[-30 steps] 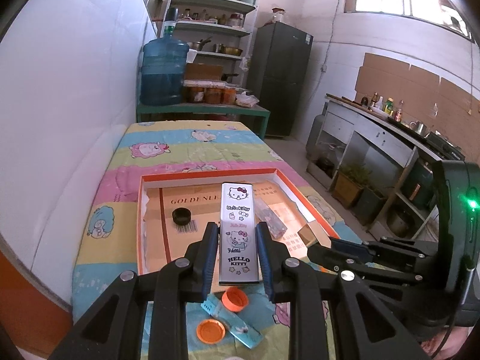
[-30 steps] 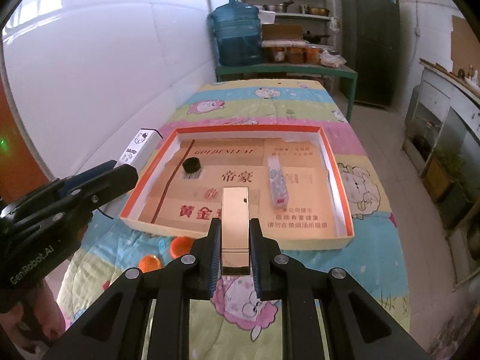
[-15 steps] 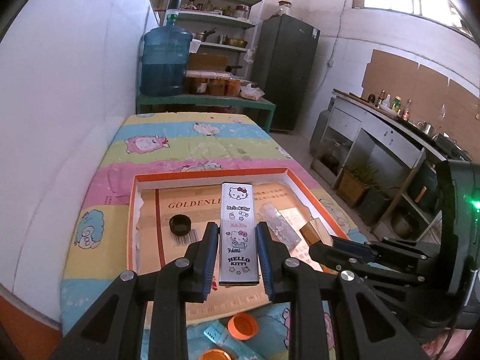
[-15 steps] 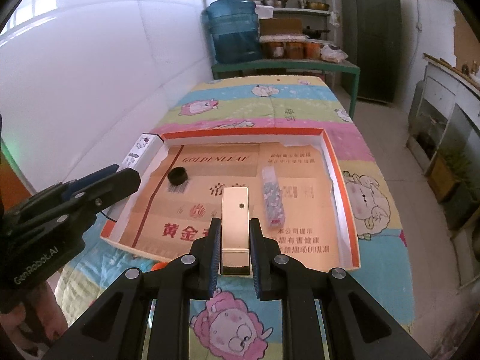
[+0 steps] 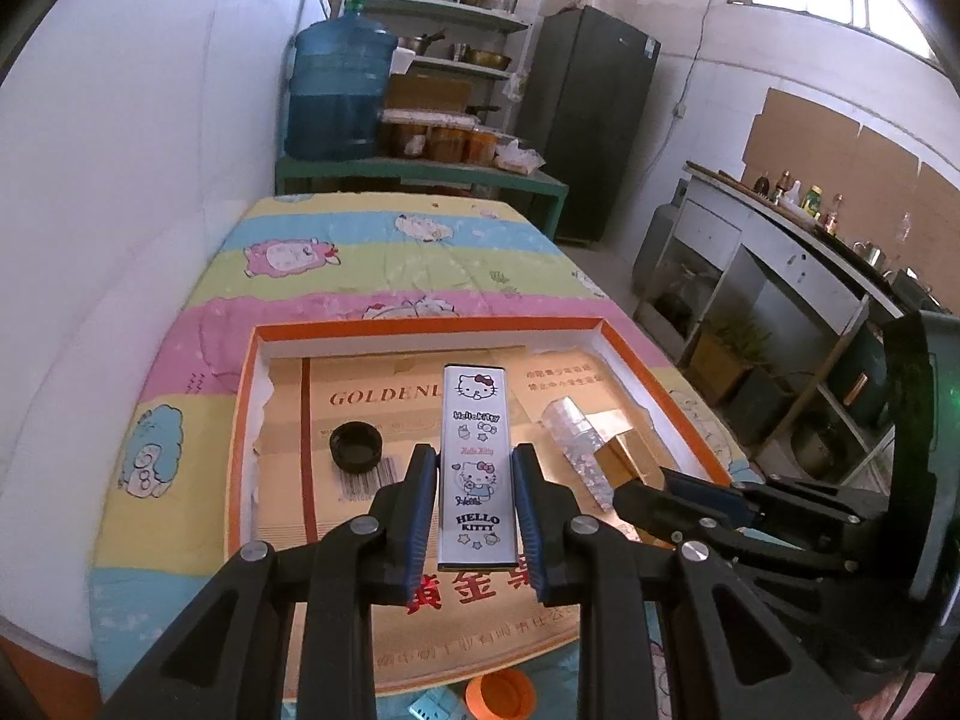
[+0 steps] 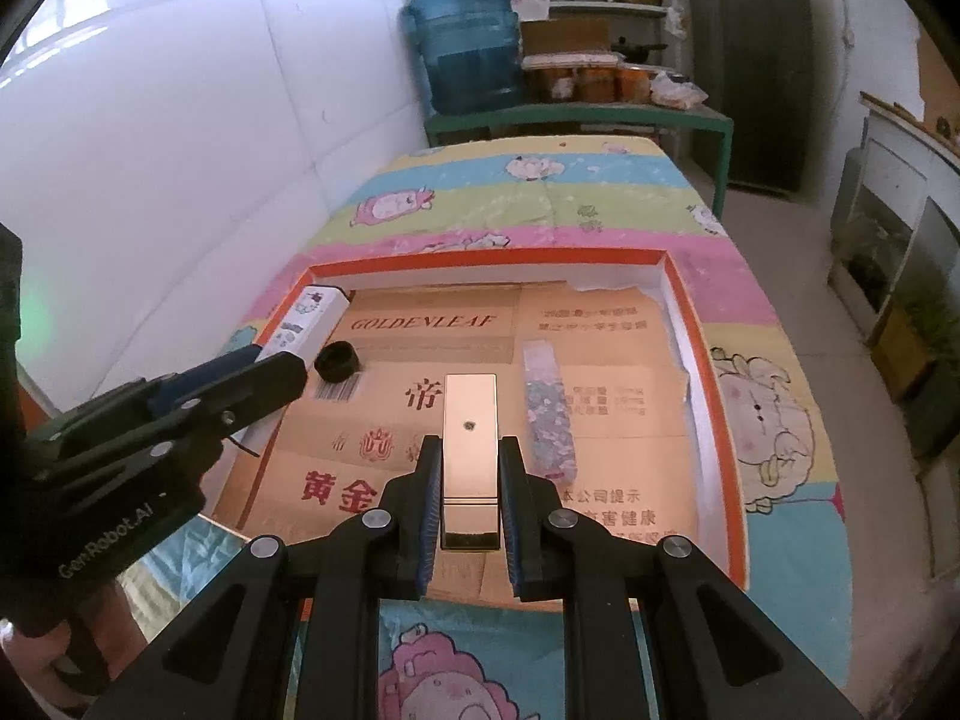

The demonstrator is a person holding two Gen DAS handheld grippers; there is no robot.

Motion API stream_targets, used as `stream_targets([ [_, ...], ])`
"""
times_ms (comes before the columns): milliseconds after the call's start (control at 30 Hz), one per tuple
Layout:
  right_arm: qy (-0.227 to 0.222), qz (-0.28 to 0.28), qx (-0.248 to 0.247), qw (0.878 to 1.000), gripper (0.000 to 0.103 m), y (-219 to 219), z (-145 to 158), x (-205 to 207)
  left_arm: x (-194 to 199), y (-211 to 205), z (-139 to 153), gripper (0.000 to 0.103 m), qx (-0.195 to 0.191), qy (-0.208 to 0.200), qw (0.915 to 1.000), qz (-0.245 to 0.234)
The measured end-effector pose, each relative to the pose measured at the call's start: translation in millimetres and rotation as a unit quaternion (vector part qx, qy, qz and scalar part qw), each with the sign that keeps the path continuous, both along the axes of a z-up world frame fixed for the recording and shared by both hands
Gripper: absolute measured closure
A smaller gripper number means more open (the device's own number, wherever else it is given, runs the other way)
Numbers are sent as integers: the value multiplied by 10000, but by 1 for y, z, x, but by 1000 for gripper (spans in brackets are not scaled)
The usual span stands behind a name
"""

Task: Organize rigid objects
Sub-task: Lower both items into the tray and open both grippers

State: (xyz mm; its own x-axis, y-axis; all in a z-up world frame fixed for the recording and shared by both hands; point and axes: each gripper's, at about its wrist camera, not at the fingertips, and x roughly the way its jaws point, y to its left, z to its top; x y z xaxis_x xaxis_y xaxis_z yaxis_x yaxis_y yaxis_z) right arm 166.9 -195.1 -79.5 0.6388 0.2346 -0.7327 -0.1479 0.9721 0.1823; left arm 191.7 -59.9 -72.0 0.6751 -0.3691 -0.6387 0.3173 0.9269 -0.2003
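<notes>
Presumably light, stiff and slick: left tool (image 5: 474, 501) clamps Hello Kitty box (image 5: 477, 456) sidewise; right tool (image 6: 470, 483) clamps gold box (image 6: 471, 438), tray (image 6: 678, 282) at twelve o'clock.

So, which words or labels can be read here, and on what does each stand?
"HELLO KITTY": white box held in the left tool.
"GOLDENLEAF": cardboard lining of the orange tray.
"黄金": same cardboard, red print.
"GenRobot.AI": left tool's body, seen in the right wrist view.
Barcode digits and small Chinese print: too small to read.
Gold box in the right tool: no text.
</notes>
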Motion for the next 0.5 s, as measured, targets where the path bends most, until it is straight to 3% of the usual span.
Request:
stream_targets([
  [500, 312, 169, 48, 9994, 85, 8, -29, 21, 21, -9, -28, 77, 132, 396, 9991, -45],
])
